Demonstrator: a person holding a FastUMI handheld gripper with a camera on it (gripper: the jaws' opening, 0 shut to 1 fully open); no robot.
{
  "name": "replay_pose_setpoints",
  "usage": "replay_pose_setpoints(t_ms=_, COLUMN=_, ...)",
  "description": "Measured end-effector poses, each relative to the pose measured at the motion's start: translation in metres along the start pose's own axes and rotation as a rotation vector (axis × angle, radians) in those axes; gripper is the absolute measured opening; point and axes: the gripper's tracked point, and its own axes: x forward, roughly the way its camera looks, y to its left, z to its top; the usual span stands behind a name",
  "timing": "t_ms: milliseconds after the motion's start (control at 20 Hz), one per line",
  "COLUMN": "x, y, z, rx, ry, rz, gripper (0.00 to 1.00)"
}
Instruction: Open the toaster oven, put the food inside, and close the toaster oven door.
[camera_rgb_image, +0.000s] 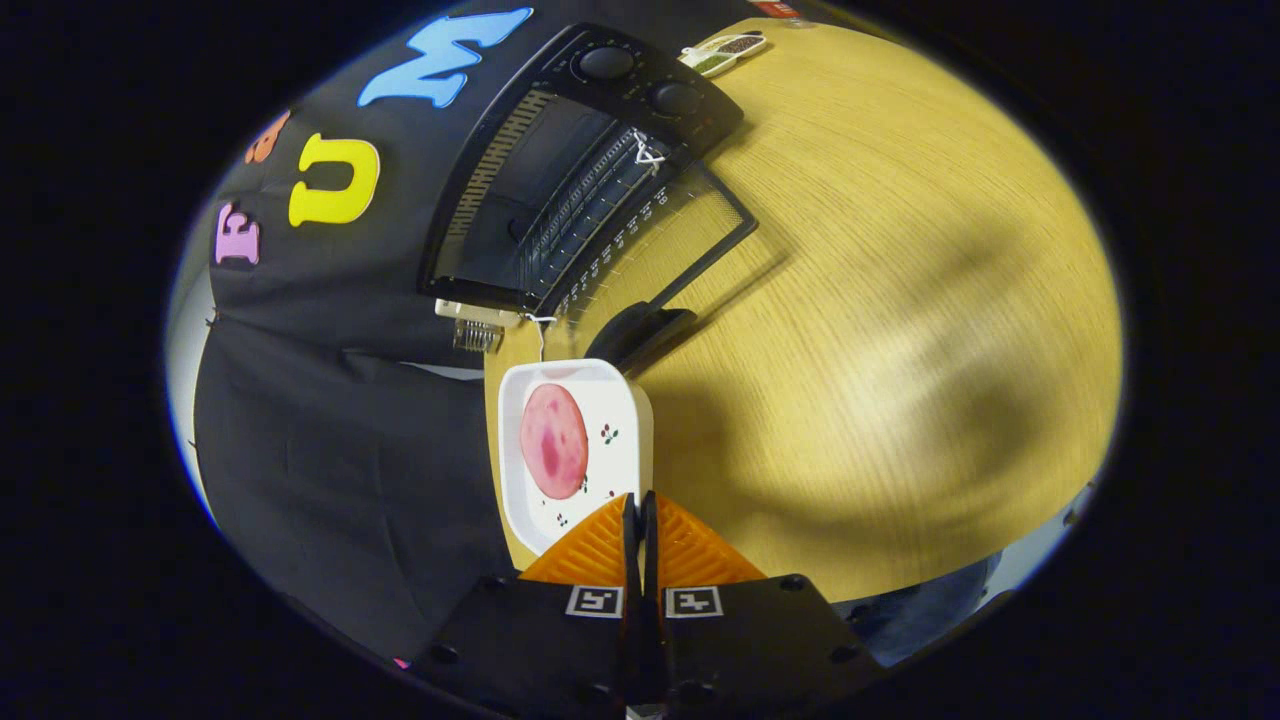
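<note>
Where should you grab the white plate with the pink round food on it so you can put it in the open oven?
Grab the white plate by its raised rim on the near edge, right where the tool is now, coming in from the side away from the oven. The rim is thin enough to pinch, and that keeps the fingers off the pink food. The tool looks already shut on that rim.

The scene is seen from a single fisheye camera carried on the gripper (640, 505), looking forward along its two fingers, which are pressed together. The view is rolled steeply, so the wooden table (900, 330) appears tipped. A white tray (630, 400) is seen close, just ahead of the fingertips; the open toaster oven (570, 180) is viewed farther beyond.
</note>
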Motion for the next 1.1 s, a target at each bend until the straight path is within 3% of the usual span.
replay_pose_setpoints(t_ms=400, x=0.033, y=0.029, z=0.012, rx=0.125, ry=-0.171, rz=-0.021, gripper=0.02)
replay_pose_setpoints(t_ms=850, x=0.069, y=0.047, z=0.076, rx=0.372, ry=-0.353, rz=-0.006, gripper=0.02)
replay_pose_setpoints(t_ms=1100, x=0.079, y=0.057, z=0.117, rx=0.429, ry=-0.449, rz=0.007, gripper=0.02)
